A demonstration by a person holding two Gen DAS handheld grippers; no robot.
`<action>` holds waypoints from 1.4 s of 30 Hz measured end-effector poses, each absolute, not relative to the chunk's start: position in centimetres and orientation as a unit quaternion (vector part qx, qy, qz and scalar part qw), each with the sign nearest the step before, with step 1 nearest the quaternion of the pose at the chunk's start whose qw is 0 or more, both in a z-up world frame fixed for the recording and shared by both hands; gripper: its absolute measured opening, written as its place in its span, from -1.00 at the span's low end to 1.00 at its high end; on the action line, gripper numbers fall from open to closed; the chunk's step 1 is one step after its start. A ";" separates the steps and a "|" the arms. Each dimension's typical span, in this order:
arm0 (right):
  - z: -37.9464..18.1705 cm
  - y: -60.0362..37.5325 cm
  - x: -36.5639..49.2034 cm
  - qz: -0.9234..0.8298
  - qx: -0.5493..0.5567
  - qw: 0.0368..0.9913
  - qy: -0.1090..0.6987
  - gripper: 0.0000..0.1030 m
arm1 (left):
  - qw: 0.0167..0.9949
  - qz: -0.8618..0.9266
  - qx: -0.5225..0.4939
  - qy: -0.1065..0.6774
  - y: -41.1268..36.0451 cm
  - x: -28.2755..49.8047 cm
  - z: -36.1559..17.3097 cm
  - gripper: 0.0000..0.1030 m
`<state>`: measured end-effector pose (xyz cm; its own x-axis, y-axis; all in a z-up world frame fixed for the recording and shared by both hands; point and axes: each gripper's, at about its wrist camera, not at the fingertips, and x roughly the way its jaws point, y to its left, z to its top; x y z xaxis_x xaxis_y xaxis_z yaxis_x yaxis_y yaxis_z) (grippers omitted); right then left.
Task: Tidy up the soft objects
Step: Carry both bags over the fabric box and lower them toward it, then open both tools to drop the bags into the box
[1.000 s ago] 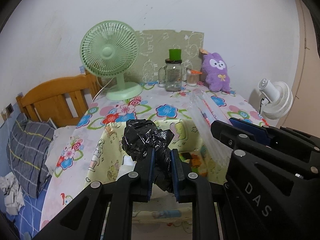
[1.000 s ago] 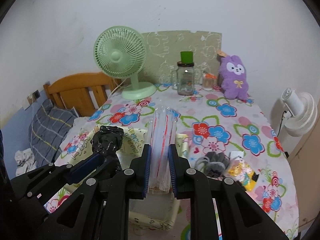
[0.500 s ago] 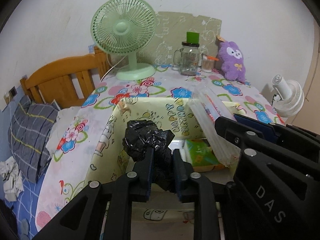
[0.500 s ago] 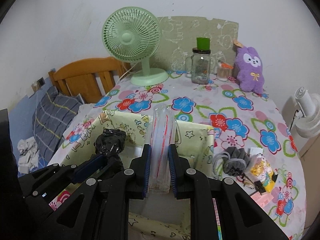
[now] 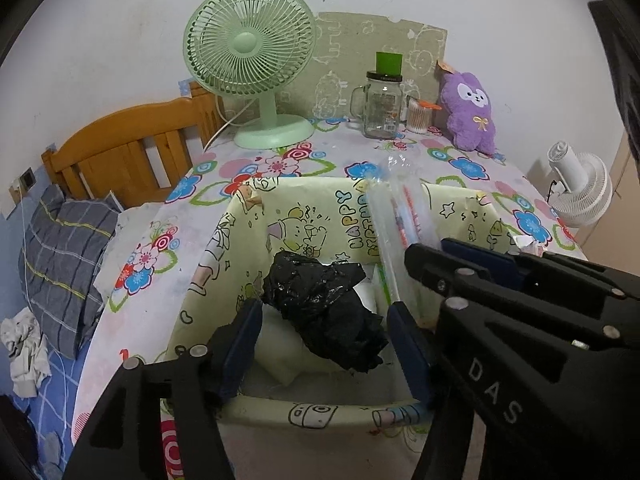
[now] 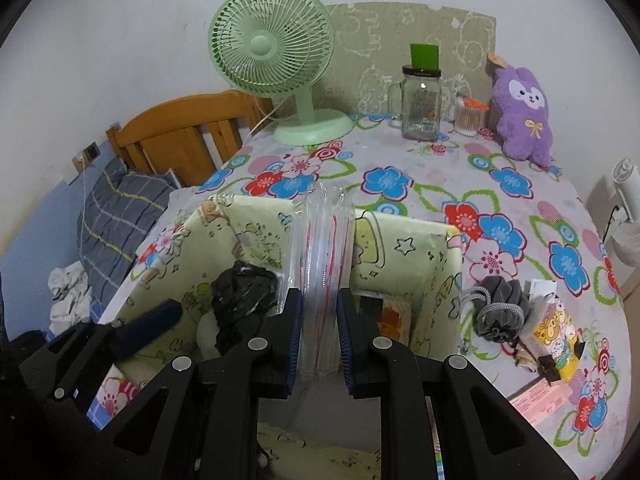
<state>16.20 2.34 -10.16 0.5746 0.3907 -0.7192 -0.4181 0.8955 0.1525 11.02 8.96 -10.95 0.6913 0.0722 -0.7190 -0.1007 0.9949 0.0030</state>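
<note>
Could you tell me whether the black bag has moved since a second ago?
Yes. The black bag was level with the box's front rim; now it lies lower, inside the box, as the left hand-held gripper has just been opening.

Table [image 6: 420,176] covered by floral cloth. At far edge, against wall: green desk fan [image 6: 276,52], glass jar mug [image 6: 421,104] with green cap, small cotton-swab container [image 6: 468,116], purple plush toy [image 6: 522,110]. Near front: yellow-green printed box [image 6: 400,248], open-topped. Just right of box: grey drawstring pouch [image 6: 498,312], yellow cartoon packet [image 6: 560,336], pink flat item [image 6: 540,398].
</note>
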 end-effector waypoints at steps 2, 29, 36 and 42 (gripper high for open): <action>-10.1 2.3 16.1 0.224 -0.016 0.890 0.397 -0.47 | 0.919 0.046 -0.018 0.390 8.9 11.0 -11.0 0.31; -7.4 -0.8 14.2 0.213 -0.015 0.912 0.351 0.71 | 0.929 0.043 -0.013 0.367 6.5 10.0 -8.0 0.90; -6.5 -2.0 13.4 0.210 -0.011 0.917 0.340 0.73 | 0.933 0.047 -0.008 0.358 5.5 9.4 -7.2 0.96; -5.8 -3.3 12.6 0.209 -0.002 0.922 0.327 0.73 | 0.936 0.042 -0.007 0.350 4.5 8.8 -6.5 0.97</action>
<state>12.58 -3.28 -5.76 0.6990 0.3829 -0.6039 -0.3860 0.9130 0.1321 8.77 4.51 -6.46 0.7522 0.0738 -0.6548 -0.0832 0.9964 0.0167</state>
